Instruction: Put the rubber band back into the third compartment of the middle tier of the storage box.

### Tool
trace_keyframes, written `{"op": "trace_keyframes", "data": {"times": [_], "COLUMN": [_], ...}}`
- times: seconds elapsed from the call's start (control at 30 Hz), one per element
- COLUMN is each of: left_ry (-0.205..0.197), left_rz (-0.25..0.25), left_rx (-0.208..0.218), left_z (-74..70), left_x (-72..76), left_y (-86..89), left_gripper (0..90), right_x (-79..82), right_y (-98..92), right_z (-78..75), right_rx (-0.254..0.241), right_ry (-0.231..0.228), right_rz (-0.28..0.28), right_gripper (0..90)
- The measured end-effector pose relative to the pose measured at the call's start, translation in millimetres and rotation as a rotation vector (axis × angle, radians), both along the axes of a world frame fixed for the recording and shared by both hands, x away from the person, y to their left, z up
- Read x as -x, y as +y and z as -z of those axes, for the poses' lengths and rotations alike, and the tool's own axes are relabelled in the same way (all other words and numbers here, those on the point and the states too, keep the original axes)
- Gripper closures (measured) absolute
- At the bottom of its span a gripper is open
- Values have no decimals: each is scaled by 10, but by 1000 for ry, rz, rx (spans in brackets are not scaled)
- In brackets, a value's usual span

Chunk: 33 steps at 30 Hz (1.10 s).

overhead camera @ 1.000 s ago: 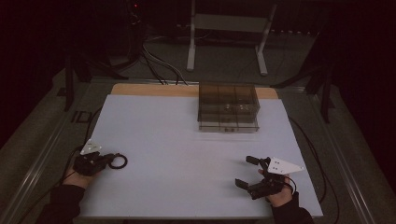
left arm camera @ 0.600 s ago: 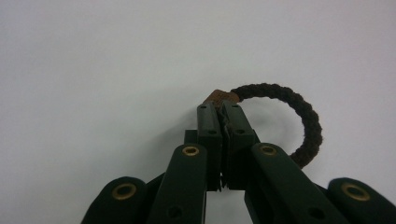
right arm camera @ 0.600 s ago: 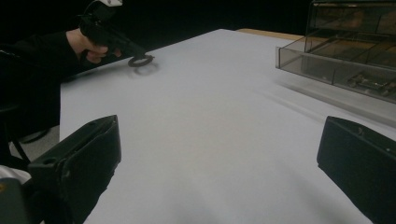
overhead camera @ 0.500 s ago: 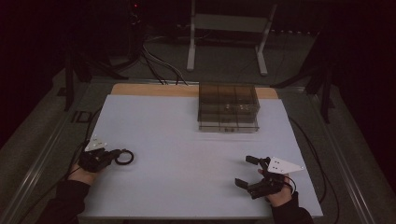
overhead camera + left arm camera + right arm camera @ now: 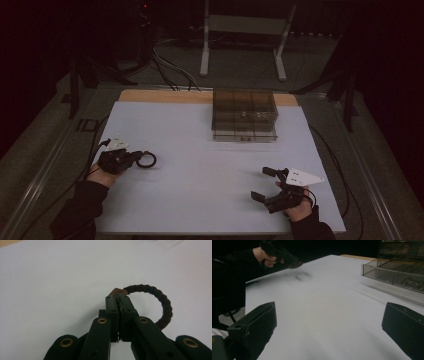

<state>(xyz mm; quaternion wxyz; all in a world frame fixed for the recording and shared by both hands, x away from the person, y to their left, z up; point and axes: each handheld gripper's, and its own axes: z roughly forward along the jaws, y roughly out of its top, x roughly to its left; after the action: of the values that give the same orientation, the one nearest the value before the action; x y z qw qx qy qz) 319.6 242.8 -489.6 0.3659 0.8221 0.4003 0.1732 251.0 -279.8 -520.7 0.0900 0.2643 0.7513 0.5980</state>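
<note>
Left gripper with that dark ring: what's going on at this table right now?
A person holds a gripper in each hand. The left gripper has its jaws shut on a dark braided hair tie, lifting it over the white table. The right gripper rests open. A clear drawer organizer sits at the back.

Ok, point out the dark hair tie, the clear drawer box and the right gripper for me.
hair tie [image 5: 163, 303], left gripper view, on the braided loop's outer curve.
clear drawer box [image 5: 244, 116], high view, on its front wall.
right gripper [image 5: 264, 183], high view, midway between its open fingertips.
</note>
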Motion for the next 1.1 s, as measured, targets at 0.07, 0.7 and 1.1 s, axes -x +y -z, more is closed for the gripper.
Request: {"op": "trace_keyframes", "data": {"times": [0.07,0.7,1.1], "left_ry": [-9,-24,-39], "left_rz": [20,130,191], "left_rx": [-3,15,10], "left_z": [-67,-300,-435], "left_x": [-50,-371,-551], "left_y": [-94,-658,-1029], "left_gripper": [891,890,890], "right_x": [-4,-3,-7], "right_y": [-7,-15,-29], "right_z": [1,4,5], "right_rx": [-2,-7,-7], "right_ry": [0,5,2], "right_rz": [1,-2,4], "right_gripper": [0,0,0]}}
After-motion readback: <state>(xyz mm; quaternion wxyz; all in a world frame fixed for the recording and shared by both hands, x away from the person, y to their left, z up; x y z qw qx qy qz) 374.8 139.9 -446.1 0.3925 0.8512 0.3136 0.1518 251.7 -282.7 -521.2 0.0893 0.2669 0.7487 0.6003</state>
